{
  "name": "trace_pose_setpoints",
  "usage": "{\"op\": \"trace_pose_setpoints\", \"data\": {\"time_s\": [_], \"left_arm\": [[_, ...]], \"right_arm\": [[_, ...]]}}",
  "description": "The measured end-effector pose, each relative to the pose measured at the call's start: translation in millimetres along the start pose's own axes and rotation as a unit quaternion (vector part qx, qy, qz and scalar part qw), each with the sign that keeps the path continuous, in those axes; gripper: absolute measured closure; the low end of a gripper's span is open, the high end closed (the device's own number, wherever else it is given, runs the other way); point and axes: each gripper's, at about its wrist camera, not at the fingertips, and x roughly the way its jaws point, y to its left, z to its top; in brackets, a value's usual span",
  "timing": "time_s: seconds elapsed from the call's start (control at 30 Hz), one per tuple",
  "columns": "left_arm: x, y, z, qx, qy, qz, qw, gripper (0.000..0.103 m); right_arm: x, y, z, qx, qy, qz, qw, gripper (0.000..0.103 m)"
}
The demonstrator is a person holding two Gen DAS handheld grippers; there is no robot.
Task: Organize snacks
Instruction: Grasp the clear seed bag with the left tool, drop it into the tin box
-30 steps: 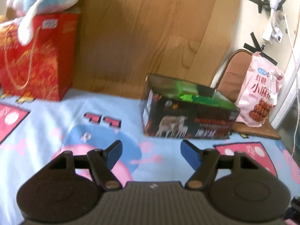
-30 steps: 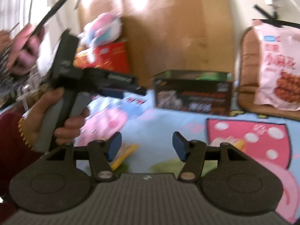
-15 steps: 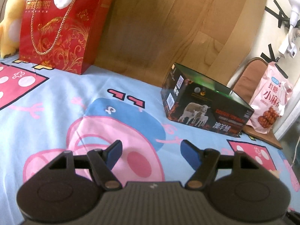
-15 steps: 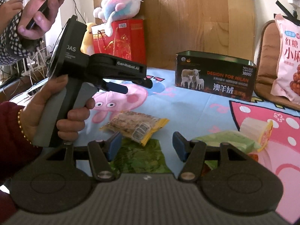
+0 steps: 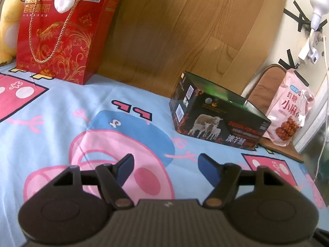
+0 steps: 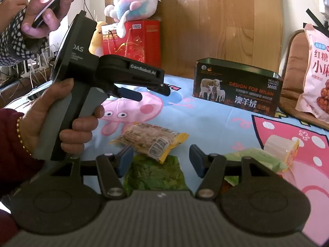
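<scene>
**Both tools open, snacks loose on cartoon cloth**

Left tool (image 5: 165, 165): jaws apart, nothing btwn them, hovering over the pink-and-blue cartoon cloth (image 5: 61, 111). Ahead & to the right sits the black tin (image 5: 218, 119) w/ sheep print, lid off, green glow inside. Far left at the back: red gift bag (image 5: 61, 33) against the wood panel (image 5: 174, 30), yellow plush (image 5: 10, 20) beside it. Far right: pink snack bag (image 5: 290, 115) propped on a brown cushion (image 5: 265, 88).

Right tool (image 6: 158, 160): jaws also apart, gripping nothing. Yellow-edged snack pack (image 6: 148, 140) lies on the cloth just ahead of the left finger, overlapping a green packet (image 6: 156, 174) that lies btwn the fingers, below them. Light green packet (image 6: 257, 158) and a clear-wrapped white snack (image 6: 281, 146) lie near the right finger. Tin is well apart from these, further back. Person's hand (image 6: 61, 123) holds the left tool's handle at frame left. Another person's hands (image 6: 41, 10) hold a phone, top left. Pastel plush (image 6: 135, 4) sits on top of the red bag.
</scene>
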Motion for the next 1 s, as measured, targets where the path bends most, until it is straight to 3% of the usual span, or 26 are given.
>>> {"op": "trace_pose_setpoints", "data": {"time_s": [0.4, 0.8, 1.0], "left_arm": [[-6, -7, -5, 0.026, 0.010, -0.001, 0.9996, 0.033], [-46, -6, -29, 0.041, 0.034, -0.016, 0.9984, 0.033], [-67, 13, -28, 0.002, 0.047, -0.047, 0.9978, 0.035]], "right_arm": [[-23, -12, -6, 0.014, -0.017, -0.024, 0.999, 0.037], [-32, -21, -18, 0.037, -0.022, -0.014, 0.999, 0.037], [-37, -17, -22, 0.034, -0.019, 0.000, 0.999, 0.038]]}}
